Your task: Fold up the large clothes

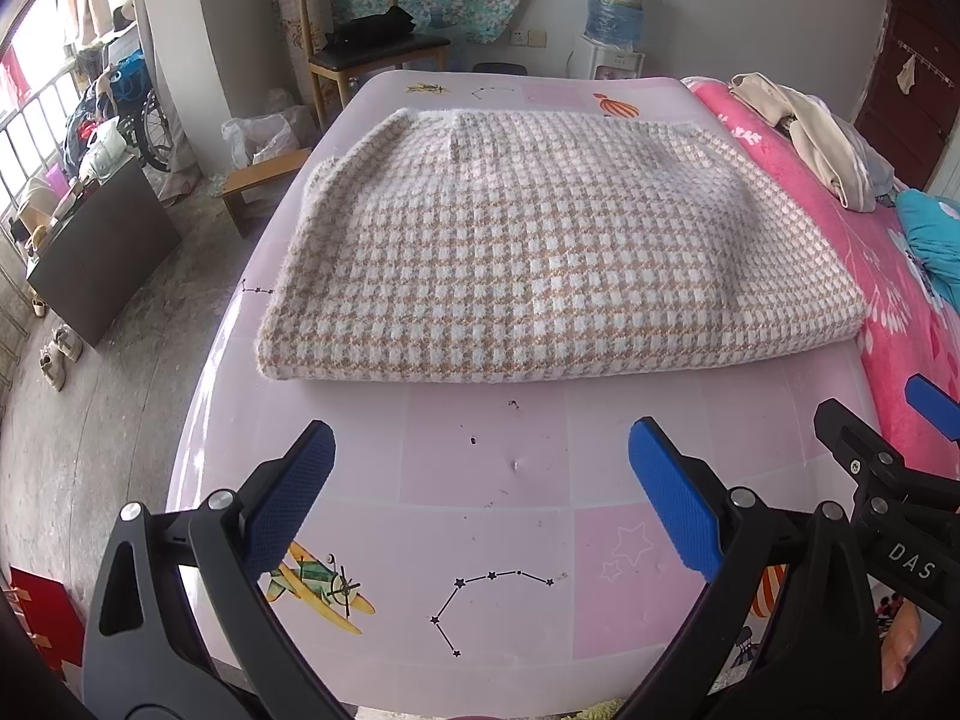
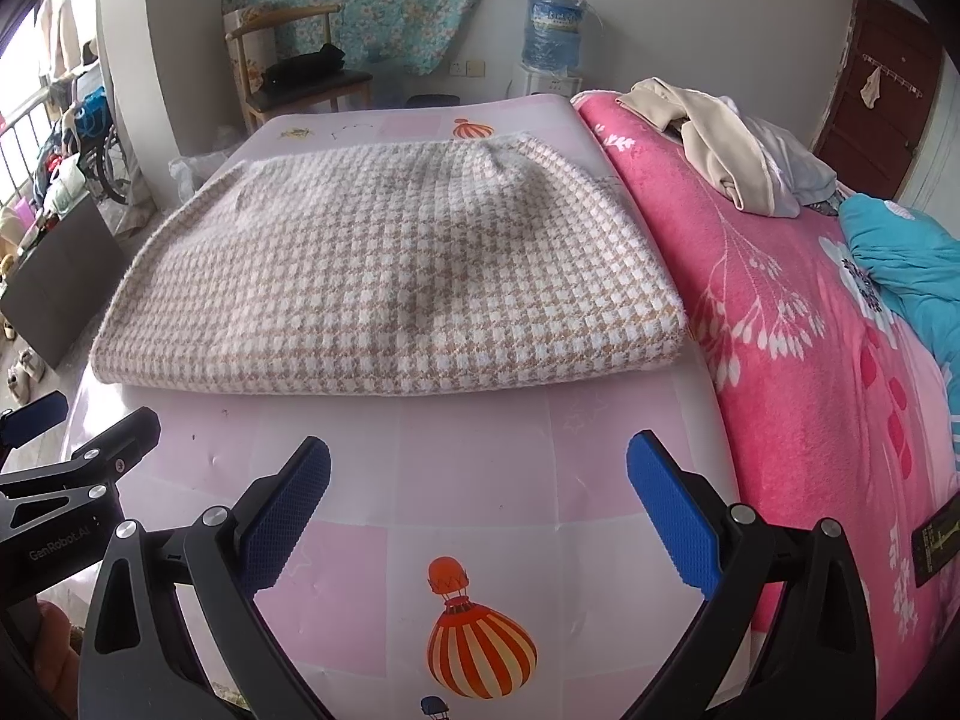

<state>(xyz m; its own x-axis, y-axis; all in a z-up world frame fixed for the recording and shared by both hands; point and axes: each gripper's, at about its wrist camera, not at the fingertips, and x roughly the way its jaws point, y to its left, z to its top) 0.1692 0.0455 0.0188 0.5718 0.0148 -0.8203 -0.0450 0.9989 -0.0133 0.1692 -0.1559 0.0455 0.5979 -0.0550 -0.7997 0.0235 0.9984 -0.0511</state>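
Both grippers sit at the bottom of their frames, nearest the lens. Left gripper (image 1: 480, 498): jaws spread wide, blue pads (image 1: 672, 498) holding nothing, above the pink printed sheet. Right gripper (image 2: 477, 507): likewise wide apart and empty; its tip also shows at the right edge of the left wrist view.

Largest to smallest from there:
- Pink printed sheet (image 1: 480, 462) covers the work surface and fills the lower and middle frame. Prints on it include an aeroplane, a star constellation and a striped balloon (image 2: 480, 642).
- Pink floral blanket (image 2: 798, 360) runs along the right side of the frame, just beside the sheet.
- Checked beige-and-white garment (image 1: 540, 252) lies at centre frame, folded into a thick rectangle on the sheet. Its near folded edge faces the grippers, apart from both. Its right edge lies against the blanket.
- Heap of cream and grey clothes (image 2: 720, 144) sits on the blanket, upper right.
- Wooden chair (image 1: 372, 48) stands upper left of centre, something dark on its seat.
- Water bottle (image 1: 618, 6) on a dispenser, upper right of centre.
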